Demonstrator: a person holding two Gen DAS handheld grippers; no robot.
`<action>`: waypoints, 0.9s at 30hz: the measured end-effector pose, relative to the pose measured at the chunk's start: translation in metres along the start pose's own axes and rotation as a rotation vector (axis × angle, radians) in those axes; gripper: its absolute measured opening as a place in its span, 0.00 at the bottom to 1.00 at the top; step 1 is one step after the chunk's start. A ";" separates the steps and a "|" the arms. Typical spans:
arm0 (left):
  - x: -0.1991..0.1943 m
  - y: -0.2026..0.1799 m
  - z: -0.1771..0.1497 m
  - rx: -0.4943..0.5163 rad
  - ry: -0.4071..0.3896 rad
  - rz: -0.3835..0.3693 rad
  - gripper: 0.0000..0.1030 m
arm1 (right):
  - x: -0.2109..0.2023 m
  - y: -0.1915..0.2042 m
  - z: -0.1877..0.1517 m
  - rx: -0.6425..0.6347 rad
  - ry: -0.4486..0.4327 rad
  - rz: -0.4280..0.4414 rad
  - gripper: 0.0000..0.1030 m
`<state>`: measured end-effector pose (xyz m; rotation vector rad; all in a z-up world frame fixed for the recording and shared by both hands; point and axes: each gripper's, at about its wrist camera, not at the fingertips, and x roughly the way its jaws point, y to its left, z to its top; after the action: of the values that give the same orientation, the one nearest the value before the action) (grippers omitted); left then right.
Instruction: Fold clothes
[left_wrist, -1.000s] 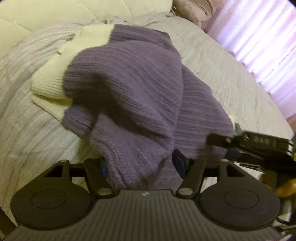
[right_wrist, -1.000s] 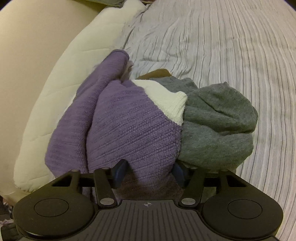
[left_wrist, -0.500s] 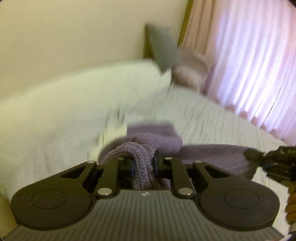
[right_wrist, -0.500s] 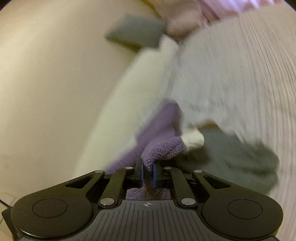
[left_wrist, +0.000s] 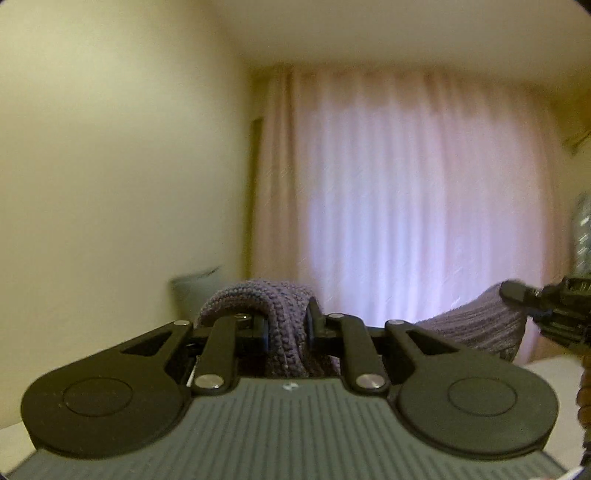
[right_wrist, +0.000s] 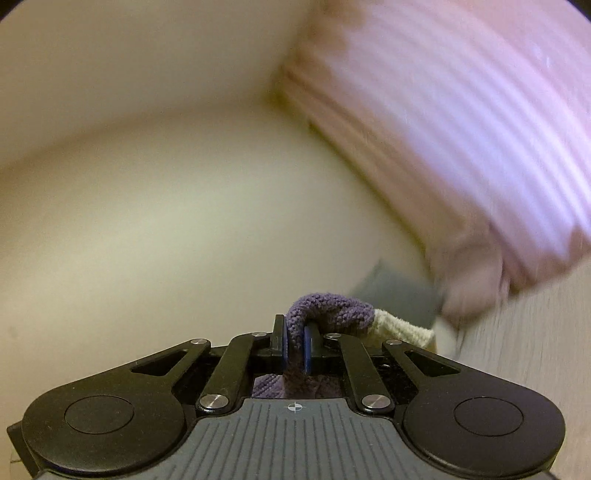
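Pink curtain (left_wrist: 406, 192) and cream wall fill both frames — I've got the purple sweater (left_wrist: 284, 317) lifted, left gripper (left_wrist: 286, 328) clenched on a knit bunch at lower centre, right gripper (right_wrist: 294, 341) pinching another; I'd keep both level and pull apart evenly so it hangs flat

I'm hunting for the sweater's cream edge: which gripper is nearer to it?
Right. The cream edge lies just beside the right gripper, which is shut on purple knit. The left gripper clamps purple knit only; no cream shows there.
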<state>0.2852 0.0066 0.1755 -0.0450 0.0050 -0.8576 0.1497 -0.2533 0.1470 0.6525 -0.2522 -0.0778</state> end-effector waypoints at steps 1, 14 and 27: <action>-0.004 -0.016 0.010 0.000 -0.027 -0.027 0.14 | -0.015 0.005 0.014 -0.019 -0.030 -0.008 0.07; -0.084 -0.233 0.084 -0.060 -0.163 -0.396 0.14 | -0.293 0.058 0.159 -0.216 -0.330 -0.185 0.07; -0.122 -0.355 -0.203 -0.029 0.818 -0.475 0.22 | -0.510 -0.018 0.084 -0.236 0.260 -0.873 0.93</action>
<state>-0.0675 -0.1401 -0.0146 0.2907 0.8005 -1.3003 -0.3642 -0.2406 0.0942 0.4905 0.3054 -0.8414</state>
